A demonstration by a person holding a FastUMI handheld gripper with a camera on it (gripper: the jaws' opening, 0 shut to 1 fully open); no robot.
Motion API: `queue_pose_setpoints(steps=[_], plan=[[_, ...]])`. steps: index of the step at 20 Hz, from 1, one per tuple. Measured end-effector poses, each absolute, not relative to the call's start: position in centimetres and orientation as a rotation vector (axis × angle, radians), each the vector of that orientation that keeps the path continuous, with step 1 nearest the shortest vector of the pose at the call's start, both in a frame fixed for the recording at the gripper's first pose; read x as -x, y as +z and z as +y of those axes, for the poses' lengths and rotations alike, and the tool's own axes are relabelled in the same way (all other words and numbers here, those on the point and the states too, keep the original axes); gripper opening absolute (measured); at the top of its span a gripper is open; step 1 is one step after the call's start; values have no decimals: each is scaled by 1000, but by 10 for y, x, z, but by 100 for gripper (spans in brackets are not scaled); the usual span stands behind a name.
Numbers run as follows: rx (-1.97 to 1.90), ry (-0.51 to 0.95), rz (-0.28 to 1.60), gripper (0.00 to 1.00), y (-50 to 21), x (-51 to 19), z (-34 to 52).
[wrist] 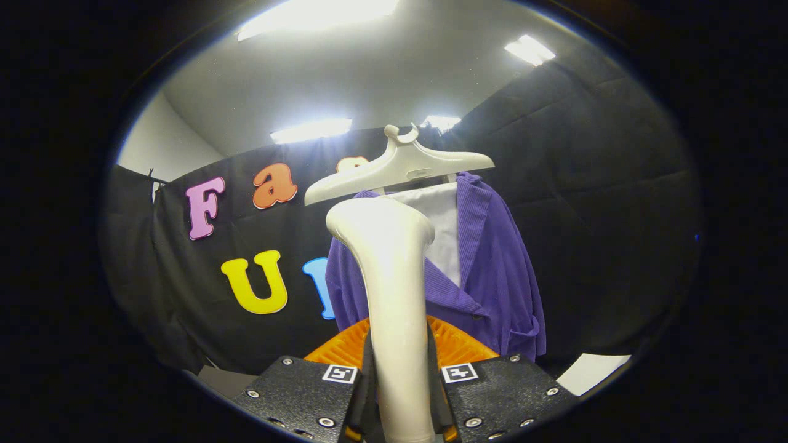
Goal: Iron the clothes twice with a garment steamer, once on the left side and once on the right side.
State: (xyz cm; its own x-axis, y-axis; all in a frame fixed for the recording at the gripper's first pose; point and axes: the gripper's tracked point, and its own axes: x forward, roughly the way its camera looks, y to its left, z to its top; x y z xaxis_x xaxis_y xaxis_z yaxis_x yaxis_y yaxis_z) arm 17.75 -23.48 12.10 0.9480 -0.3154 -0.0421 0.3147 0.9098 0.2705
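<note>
The jaws [403, 394] are clamped on the handle of the garment steamer [394, 295], one finger pressing each side of the pale stem at lower centre of the frame. The stem rises between them to the steamer's head, which sits in front of the purple garment [492, 271]. I cannot tell whether the head touches the cloth or hangs just short of it.

The handle looks smooth and tapered, so it could twist or slide in the grip if the head is pushed hard against the cloth. The garment hangs loose on a white hanger [400, 166] at upper centre; a sideways push may swing it away instead of pressing it, or drag it off the hanger. The head hides much of the garment's left half, so a pass there would be hard to judge.

An orange ribbed object [458, 344] lies just beyond the fingers, below the garment. No counter is clearly seen; a pale patch shows at lower right. Black cloth walls the booth, beneath a white ceiling with bright light panels [311, 130].
</note>
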Motion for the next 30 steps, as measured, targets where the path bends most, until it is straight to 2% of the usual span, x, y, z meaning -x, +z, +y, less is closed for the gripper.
queue_pose_setpoints(steps=[4,12,30], plan=[[-285,-335,-26,35,118,-194,-250],[-197,-351,73,36,60,-228,-260],[-112,-355,296,36,-94,-200,-275]])
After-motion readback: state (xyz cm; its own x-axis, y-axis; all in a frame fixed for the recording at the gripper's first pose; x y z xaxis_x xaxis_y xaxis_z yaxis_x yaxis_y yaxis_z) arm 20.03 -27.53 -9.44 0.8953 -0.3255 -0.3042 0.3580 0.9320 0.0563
